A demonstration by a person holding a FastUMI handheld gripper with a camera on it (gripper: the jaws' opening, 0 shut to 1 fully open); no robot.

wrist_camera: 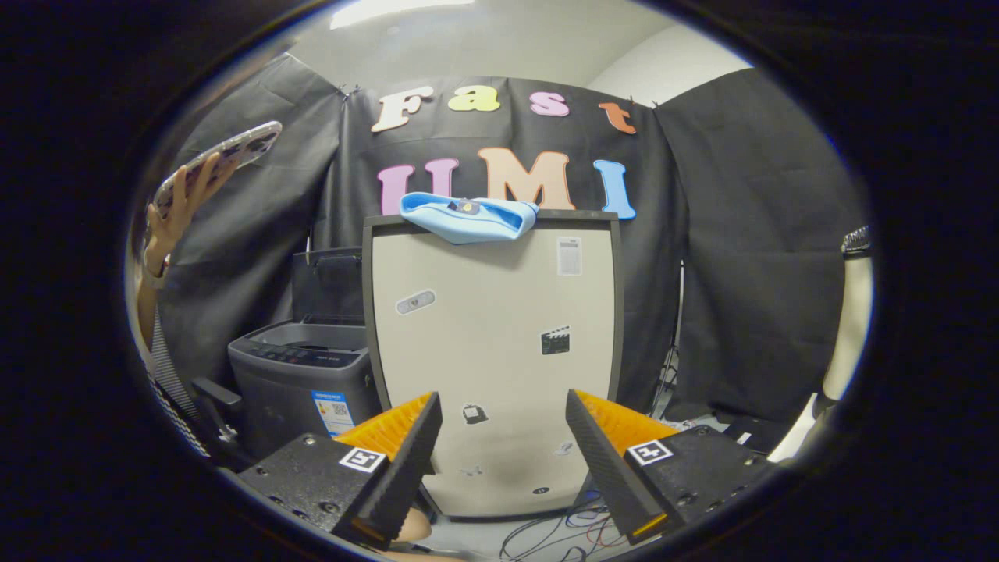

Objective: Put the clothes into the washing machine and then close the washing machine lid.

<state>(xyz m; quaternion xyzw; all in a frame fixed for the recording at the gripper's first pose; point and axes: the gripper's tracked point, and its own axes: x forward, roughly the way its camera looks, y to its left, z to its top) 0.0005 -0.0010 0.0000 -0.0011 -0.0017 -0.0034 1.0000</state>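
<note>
The gripper point(503, 425) is spread wide, holding nothing. Well beyond its fingers a light blue garment point(468, 218) lies draped over a beige cabinet's point(492, 343) top — the grey washing machine point(300, 378), lid raised, stands beside the cabinet.

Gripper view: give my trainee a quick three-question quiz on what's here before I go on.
1. True or false: the blue garment is already inside the washing machine.
2. The gripper fingers are: A) shut on cloth B) open, holding nothing.
3. Fill in: the washing machine's lid stands ____.

Key: 1 false, it lies on top of the beige cabinet; 2 B; 3 open.
</note>
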